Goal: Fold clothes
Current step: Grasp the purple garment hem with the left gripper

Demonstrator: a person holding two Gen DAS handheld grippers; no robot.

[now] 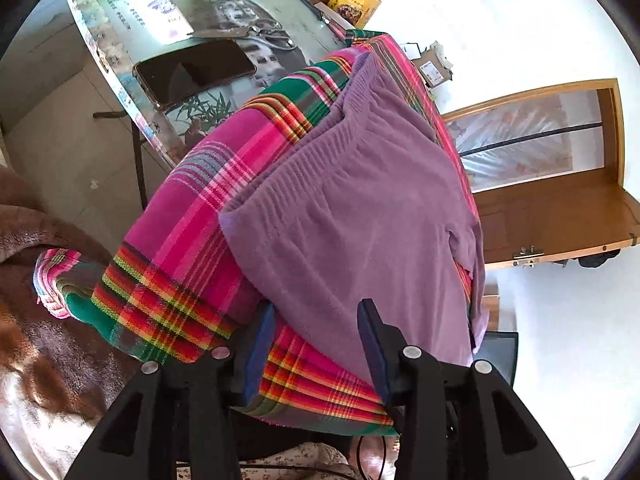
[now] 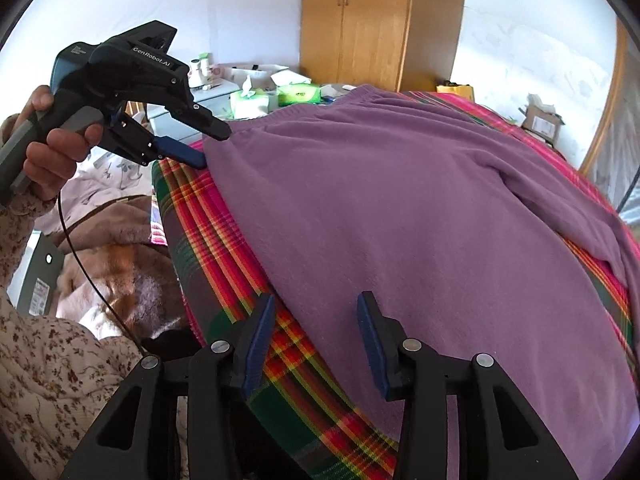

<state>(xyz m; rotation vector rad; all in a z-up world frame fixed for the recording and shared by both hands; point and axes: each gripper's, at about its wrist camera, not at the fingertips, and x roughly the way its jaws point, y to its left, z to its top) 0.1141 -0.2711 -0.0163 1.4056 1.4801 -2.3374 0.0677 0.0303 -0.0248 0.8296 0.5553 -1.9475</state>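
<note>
A purple sweater (image 1: 352,208) (image 2: 420,220) lies spread flat on a pink, green and red plaid cloth (image 1: 192,216) (image 2: 224,240). In the left wrist view my left gripper (image 1: 316,308) stands open at the sweater's near edge, which lies between the blue pads without being pinched. The right wrist view shows my right gripper (image 2: 316,300) open over another stretch of the sweater's edge, pads apart from the fabric. There the left gripper (image 2: 214,148), held by a hand, sits at the sweater's far-left corner by the ribbed hem.
Beyond the cloth, a glass-topped table (image 1: 120,40) carries a phone (image 1: 194,72), scissors (image 1: 268,34) and green tissue packs (image 2: 298,94). A brown blanket (image 1: 40,320) lies to the left. A wooden wardrobe (image 2: 372,20) and a cardboard box (image 2: 542,122) stand behind.
</note>
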